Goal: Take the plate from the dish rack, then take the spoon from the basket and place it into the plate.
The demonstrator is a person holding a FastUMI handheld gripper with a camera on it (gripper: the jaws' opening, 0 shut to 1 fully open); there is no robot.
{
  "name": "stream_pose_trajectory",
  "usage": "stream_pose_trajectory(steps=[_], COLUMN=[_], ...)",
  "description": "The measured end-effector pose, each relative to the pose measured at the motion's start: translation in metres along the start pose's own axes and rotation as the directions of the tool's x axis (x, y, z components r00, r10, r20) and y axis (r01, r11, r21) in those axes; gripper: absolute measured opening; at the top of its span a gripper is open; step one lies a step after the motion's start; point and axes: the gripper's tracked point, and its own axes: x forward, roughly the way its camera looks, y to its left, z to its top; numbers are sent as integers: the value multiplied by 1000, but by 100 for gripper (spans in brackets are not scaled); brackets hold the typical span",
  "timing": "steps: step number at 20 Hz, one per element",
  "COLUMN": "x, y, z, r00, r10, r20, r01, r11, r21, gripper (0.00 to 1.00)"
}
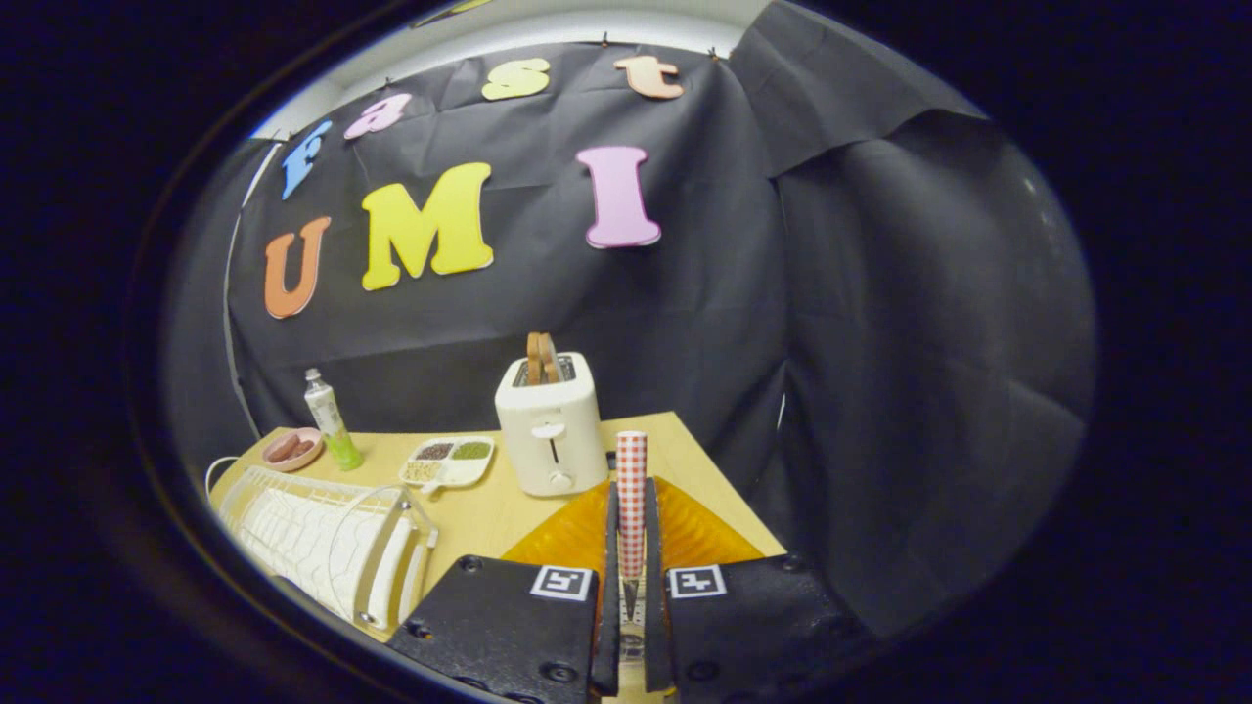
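My gripper (631, 587) has its two fingers drawn nearly together on the spoon (631, 499), pinching it from both sides so its red-and-white checked handle stands upright between them and rises above their tips. Directly beneath and just ahead of the fingers lies the plate (572, 533), orange and ribbed, flat on the wooden table (489, 513). To the left of my fingers sits the white dish rack (323, 538) with its wire loops. Beyond the spoon stands a white toaster (550, 425) with two brown slices sticking up from its slots. Left of the toaster is a white divided tray (450, 460) whose compartments hold dark, green and pale grains or seeds. Farther left stands an upright bottle (331, 418) of green liquid; I cannot read its label. Just beside it is a small pink dish (291, 450) holding sausages.
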Motion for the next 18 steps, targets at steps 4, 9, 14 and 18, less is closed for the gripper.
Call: stream_pose_trajectory(steps=[4, 9, 14, 18], x=[-51, -135, -231, -300], y=[9, 30, 65, 101], z=[43, 94, 135, 142], r00=[995, 979, 953, 933], r10=[2, 38, 92, 112], r20=[95, 202, 289, 341], r01=[-1, -30, -74, -88], r11=[1000, 999, 995, 992], r21=[-13, -41, -72, -86], gripper=[15, 15, 15, 15])
